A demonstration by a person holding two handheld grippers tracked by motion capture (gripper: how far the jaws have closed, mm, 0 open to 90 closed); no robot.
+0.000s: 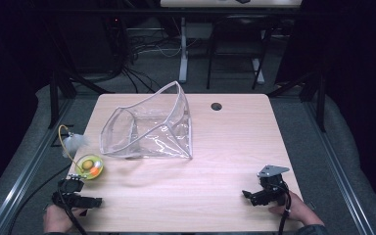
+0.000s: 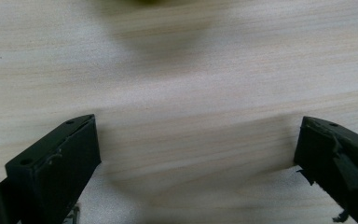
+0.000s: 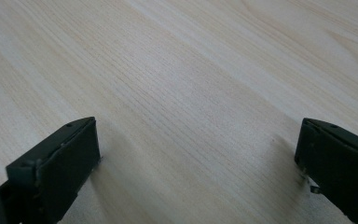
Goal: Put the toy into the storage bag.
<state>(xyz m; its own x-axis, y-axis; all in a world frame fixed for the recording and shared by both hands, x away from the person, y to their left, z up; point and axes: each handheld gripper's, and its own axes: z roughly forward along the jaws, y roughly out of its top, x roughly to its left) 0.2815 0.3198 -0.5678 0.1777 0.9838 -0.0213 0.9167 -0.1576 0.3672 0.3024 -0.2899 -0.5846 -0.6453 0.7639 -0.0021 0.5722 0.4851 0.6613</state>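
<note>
Two things lie nearest the left gripper (image 1: 85,195): a small yellow-green translucent ball with an orange patch inside (image 1: 90,166), on the near-left part of the light wooden table (image 1: 235,147), and, just beyond it at the table's left edge, a white feathery tuft on a yellow wire loop (image 1: 71,141). The ball sits just ahead of the left gripper, apart from it. In the left gripper view a blurred greenish edge of the ball (image 2: 142,2) shows at the top, and the two black jaws stand wide apart with bare wood between them, holding nothing. Farther back, toward the table's middle, a clear plastic zip pouch with grey-trimmed edges (image 1: 149,127) stands open. At the near-right corner the right gripper (image 1: 254,196) rests low over the table; its jaws are likewise spread wide over bare wood, gripping nothing. A hand (image 1: 58,218) holds each gripper from the near edge.
</note>
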